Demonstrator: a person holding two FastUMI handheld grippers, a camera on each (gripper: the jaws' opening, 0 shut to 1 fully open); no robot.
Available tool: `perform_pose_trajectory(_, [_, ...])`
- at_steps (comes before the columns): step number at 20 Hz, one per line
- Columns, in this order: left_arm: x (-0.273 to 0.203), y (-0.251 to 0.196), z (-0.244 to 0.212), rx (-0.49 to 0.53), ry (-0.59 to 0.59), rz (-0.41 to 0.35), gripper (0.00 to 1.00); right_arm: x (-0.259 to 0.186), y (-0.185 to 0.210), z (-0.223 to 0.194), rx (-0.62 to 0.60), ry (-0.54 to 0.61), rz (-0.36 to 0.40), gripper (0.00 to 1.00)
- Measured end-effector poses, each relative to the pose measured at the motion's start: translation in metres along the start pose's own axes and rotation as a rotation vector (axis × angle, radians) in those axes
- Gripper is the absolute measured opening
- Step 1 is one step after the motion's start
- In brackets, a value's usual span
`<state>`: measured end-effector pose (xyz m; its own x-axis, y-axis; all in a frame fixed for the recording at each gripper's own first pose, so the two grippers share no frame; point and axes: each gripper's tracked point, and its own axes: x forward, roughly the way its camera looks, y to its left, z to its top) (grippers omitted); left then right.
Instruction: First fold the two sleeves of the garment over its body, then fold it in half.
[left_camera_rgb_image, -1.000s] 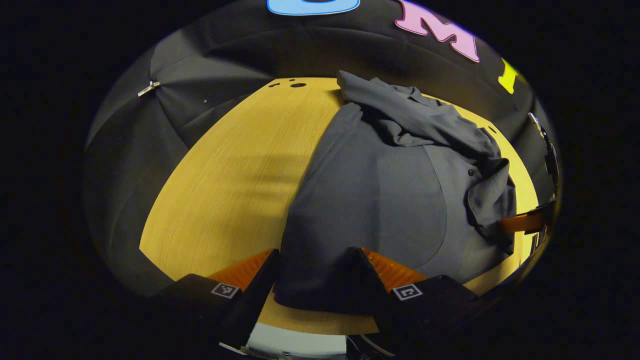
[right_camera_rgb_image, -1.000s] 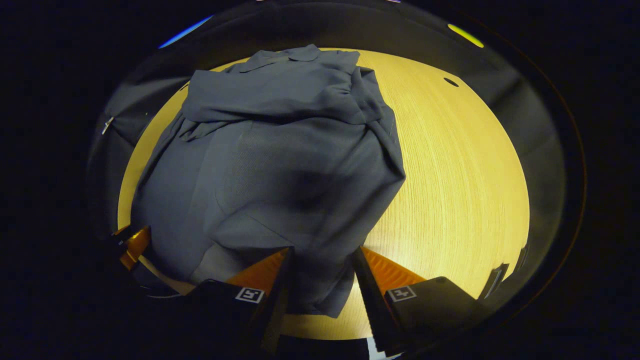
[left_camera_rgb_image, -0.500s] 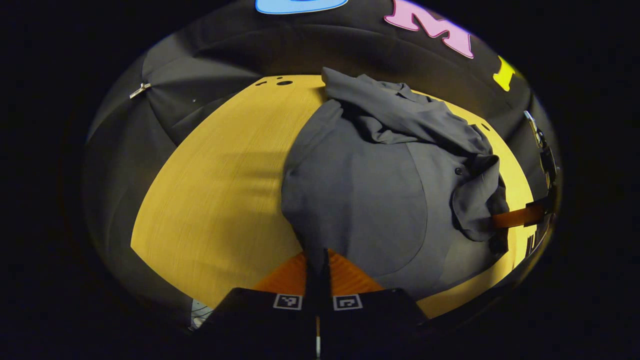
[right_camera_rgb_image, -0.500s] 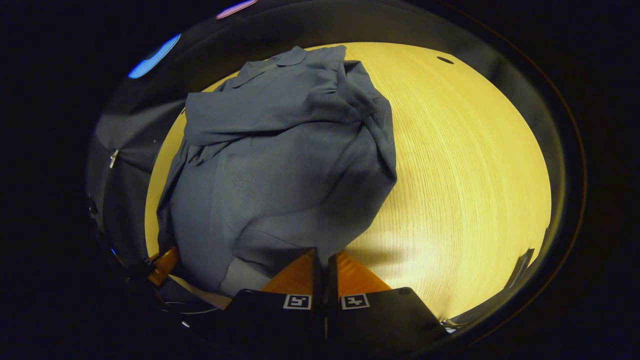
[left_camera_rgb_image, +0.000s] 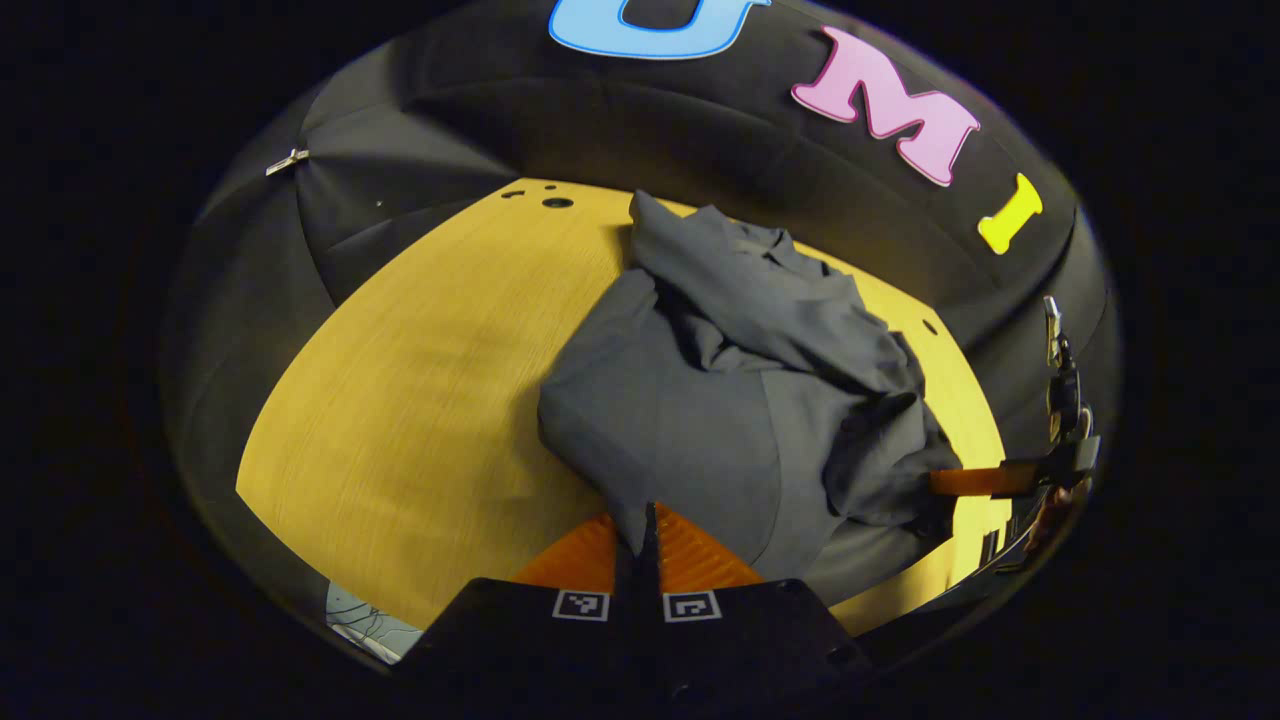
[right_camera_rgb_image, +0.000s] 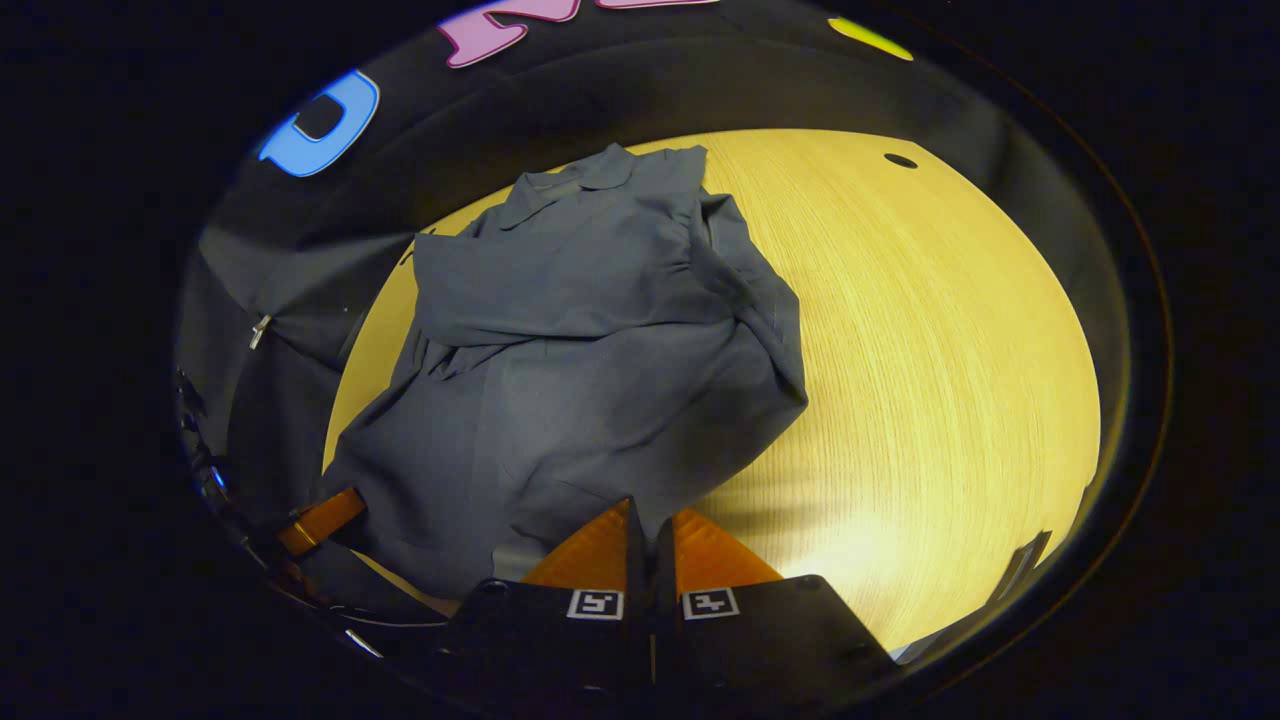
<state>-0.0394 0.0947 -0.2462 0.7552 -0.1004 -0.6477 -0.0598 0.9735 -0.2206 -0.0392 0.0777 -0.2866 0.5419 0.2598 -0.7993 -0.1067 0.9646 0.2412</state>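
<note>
Folding in half: sleeves lie over the shirt (right_camera_rgb_image: 590, 330); both grippers pinch its hem.
Left gripper (left_camera_rgb_image: 640, 530) and right gripper (right_camera_rgb_image: 648, 525) closed on cloth; next, carry hem to collar together.

the garment (left_camera_rgb_image: 720, 400) is one plain colour throughout, a dull slate grey with a faint blue cast, with no print or stripe; its folds read darker, almost charcoal. in the right gripper view the garment (right_camera_rgb_image: 590, 370) looks a shade bluer. the bench (left_camera_rgb_image: 420, 400) is warm yellow wood with fine, close, straight grain lines; the bench (right_camera_rgb_image: 930, 350) glows paler where light pools near its front.
</note>
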Motion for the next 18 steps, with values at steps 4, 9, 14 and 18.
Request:
perform_pose_trajectory(4, [-0.010, -0.010, 0.030, -0.003, -0.049, -0.012, 0.06, -0.013, 0.005, 0.020, 0.004, -0.039, 0.024, 0.07])
perform_pose_trajectory(9, [-0.014, -0.017, 0.064, -0.020, -0.093, -0.021, 0.05, -0.024, 0.010, 0.060, -0.008, -0.110, 0.048, 0.07])
perform_pose_trajectory(14, [-0.011, -0.026, 0.107, -0.030, -0.148, -0.036, 0.05, -0.026, 0.015, 0.098, -0.011, -0.168, 0.070, 0.07])
perform_pose_trajectory(18, [0.000, -0.032, 0.146, -0.029, -0.197, -0.035, 0.02, -0.021, 0.020, 0.129, 0.016, -0.205, 0.093, 0.07])
